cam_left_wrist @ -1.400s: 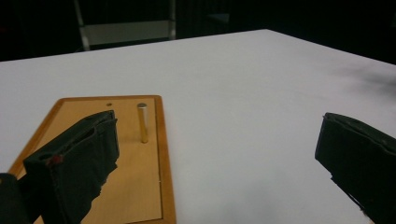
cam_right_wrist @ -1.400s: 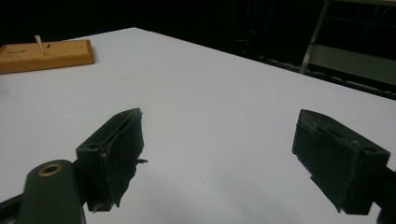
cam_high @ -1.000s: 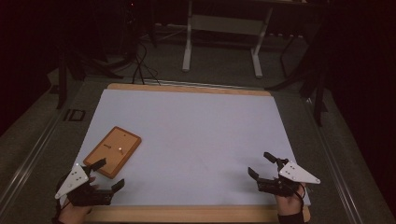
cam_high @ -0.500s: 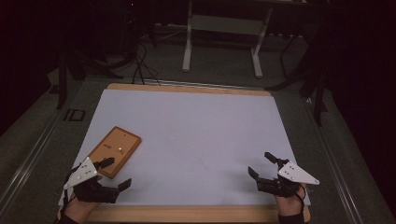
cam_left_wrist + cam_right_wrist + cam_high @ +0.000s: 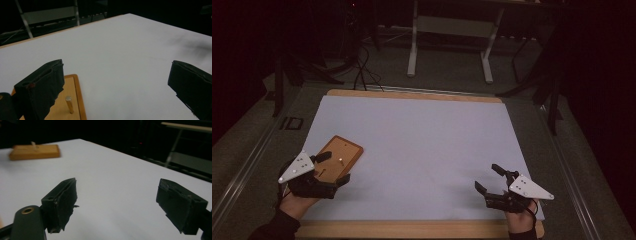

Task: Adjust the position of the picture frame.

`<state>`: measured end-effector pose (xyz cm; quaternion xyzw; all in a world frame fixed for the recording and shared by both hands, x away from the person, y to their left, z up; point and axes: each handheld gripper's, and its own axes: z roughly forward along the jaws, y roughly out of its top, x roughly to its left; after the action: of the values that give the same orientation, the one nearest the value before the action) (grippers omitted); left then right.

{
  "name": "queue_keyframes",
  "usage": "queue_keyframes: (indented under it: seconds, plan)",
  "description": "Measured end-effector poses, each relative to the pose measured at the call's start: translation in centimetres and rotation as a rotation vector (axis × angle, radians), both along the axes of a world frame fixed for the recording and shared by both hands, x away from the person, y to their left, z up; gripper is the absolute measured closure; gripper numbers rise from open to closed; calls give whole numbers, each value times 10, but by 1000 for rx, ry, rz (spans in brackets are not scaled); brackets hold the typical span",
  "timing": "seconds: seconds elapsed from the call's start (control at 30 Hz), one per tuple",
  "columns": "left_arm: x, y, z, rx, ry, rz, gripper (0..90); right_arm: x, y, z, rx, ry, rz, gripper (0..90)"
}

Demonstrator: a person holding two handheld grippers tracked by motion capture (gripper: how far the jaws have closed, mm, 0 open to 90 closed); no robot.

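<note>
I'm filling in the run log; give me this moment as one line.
left gripper: open, over near end of wooden block | right gripper: open, on white mat, holding nothing | peg upright in block

Right gripper [image 5: 116, 207]: jaws spread wide, nothing between them, low over the white table [image 5: 110, 175]. Wooden block [image 5: 34, 151] sits well apart, far up-left in this view, close to the table's far edge there; a small peg [image 5: 33, 143] stands on its top, blurred. Beyond the table edge, dark room and a metal stand [image 5: 175, 137].
</note>
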<state>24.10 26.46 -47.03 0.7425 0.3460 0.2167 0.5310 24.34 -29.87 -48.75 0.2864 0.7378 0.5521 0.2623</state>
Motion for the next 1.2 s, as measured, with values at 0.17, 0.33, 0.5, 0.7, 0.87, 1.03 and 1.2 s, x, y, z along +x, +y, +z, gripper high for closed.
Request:
queue_keyframes:
  seconds: [0.17, 0.33, 0.5, 0.7, 0.87, 1.03, 1.2]
  plan:
    - [12, 6, 3, 16, -13, 22, 41, 1, 2, -1, -18, 11, 7, 153]
    - [24, 18, 0, 25, -7, 50, 117, 0, 4, -2, -15, 6, 18, 149]
    - [35, 26, -12, 51, 31, 66, 267, 1, 3, -2, -4, 12, 20, 150]
    - [43, 26, -26, 86, 88, 58, 365, 1, 3, -3, 4, 18, 23, 151]
    - [47, 23, -36, 123, 129, 71, 397, 1, 3, -3, 4, 24, 32, 152]
    - [52, 24, -47, 148, 178, 71, 485, 2, 3, -4, 4, 31, 34, 152]
    - [54, 24, -53, 157, 192, 67, 582, 2, 2, -4, 17, 43, 32, 152]
